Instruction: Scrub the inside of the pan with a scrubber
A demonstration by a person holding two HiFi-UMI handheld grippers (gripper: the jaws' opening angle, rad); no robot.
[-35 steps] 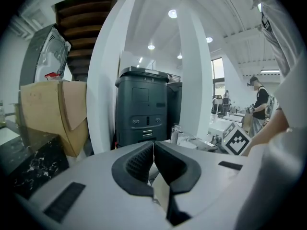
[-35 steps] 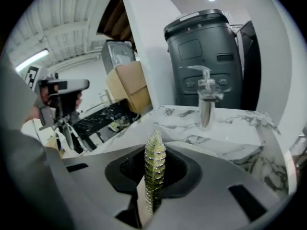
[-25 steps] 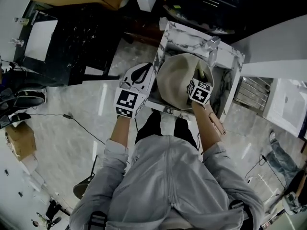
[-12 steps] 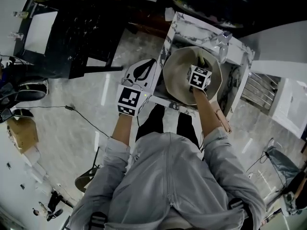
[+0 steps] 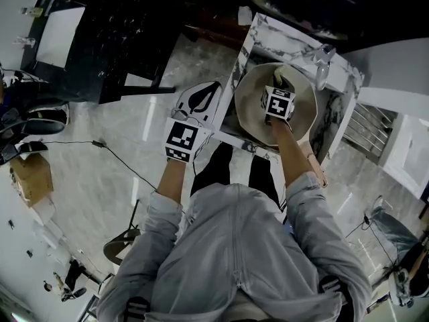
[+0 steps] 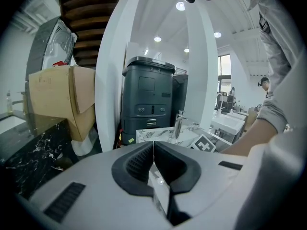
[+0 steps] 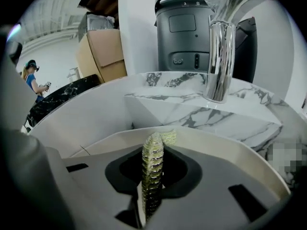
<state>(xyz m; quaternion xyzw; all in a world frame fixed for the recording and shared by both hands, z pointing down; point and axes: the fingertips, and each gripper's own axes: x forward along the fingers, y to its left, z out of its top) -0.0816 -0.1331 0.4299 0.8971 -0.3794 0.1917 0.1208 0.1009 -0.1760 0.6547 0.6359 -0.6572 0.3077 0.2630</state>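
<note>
Seen from overhead, the head camera looks steeply down past the person's shoulders onto the pan (image 5: 249, 109), the marble surface (image 5: 268, 37) and the floor. The camera on the left gripper (image 6: 153, 150) sits close behind its fingers, off to the sink's side, and faces level across the room. The one on the right gripper (image 7: 152, 150) looks from low over the pan, the scrubber (image 7: 152, 166) filling mid-frame. All three views share the faucet (image 7: 219, 56); both gripper views share the dark cabinet (image 6: 146, 102) and cardboard box (image 6: 57, 99).
</note>
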